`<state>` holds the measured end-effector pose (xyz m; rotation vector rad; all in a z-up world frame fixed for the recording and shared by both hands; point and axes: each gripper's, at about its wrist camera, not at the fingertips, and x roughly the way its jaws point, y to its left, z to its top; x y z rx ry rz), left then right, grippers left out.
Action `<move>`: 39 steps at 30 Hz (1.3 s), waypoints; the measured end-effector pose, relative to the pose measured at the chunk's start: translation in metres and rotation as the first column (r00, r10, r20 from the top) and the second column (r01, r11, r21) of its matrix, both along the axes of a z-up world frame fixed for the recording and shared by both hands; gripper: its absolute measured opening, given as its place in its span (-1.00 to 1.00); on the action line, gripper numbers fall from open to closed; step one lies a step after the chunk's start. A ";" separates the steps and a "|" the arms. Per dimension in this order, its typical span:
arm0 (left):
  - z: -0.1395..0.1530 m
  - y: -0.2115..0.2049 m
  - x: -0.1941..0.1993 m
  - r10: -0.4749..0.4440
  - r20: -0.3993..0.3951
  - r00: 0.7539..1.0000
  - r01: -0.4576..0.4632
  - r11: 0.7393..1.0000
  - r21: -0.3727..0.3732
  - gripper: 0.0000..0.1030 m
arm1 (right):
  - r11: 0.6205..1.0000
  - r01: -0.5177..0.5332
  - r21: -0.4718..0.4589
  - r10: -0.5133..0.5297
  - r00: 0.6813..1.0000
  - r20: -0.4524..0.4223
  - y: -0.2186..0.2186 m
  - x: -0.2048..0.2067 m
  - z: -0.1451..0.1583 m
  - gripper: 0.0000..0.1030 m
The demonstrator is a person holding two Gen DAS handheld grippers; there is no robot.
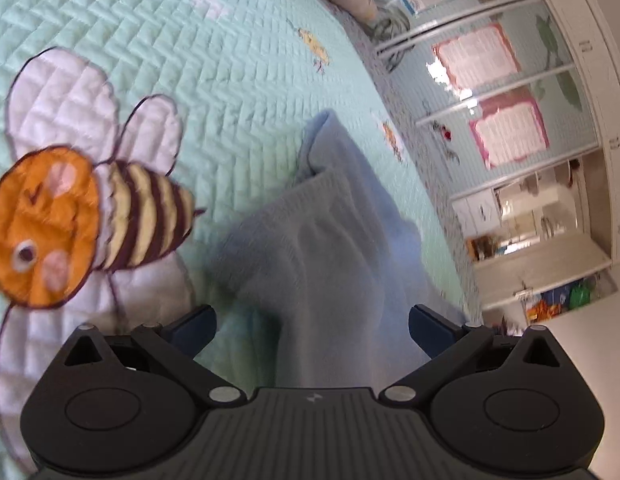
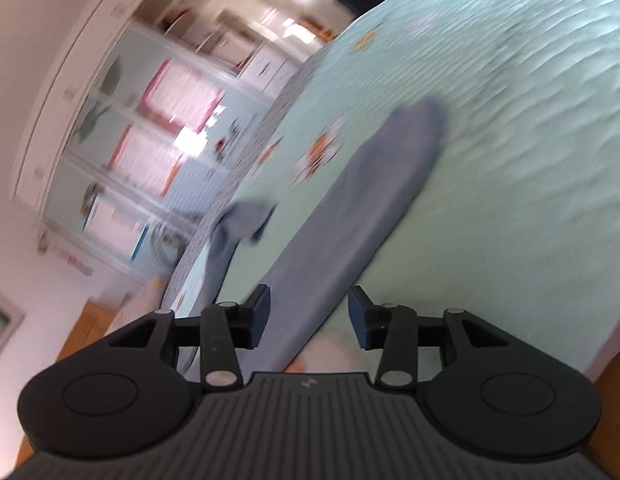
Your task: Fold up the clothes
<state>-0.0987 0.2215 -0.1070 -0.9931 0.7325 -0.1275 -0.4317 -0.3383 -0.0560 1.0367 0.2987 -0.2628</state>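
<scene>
Lying on a mint-green quilt (image 1: 246,32), the blue garment (image 1: 329,240) runs straight out ahead of the left gripper (image 1: 311,328), w/ its near end passing between the 2 fingers (image 1: 196,326). Jaws on this side stand wide apart, pads clear of the cloth, so it's released. A stitched bee (image 1: 82,216) sits on the quilt just left of the gripper; a shelf unit (image 1: 509,120) stands off to the right, past the bed edge.

From the right wrist view (badly blurred), the right gripper (image 2: 309,316) has its jaws parted about halfway, not clenched. The same blue garment (image 2: 349,216) stretches as a long folded strip from between the fingers (image 2: 258,312) away over the quilt (image 2: 529,140); the left pad looks right at the cloth edge, contact can't tell. A loose blue end (image 2: 246,216) hangs near the bed edge, ahead-left of the gripper.
</scene>
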 end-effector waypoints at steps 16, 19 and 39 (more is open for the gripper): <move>0.021 0.017 -0.080 0.208 0.025 0.978 -0.208 0.954 0.217 -0.56 | 0.994 -0.106 0.037 0.105 0.994 0.032 0.042 0.016 0.005 0.10; -0.015 0.036 -0.081 0.208 -0.039 0.977 -0.202 0.973 0.110 -0.67 | 0.992 -0.117 0.048 0.115 0.993 0.040 0.047 0.015 0.003 0.10; 0.047 -0.022 -0.107 0.091 0.255 0.963 -0.187 0.905 0.381 0.51 | 0.971 -0.228 -0.071 0.231 0.973 0.029 0.022 0.164 0.054 0.39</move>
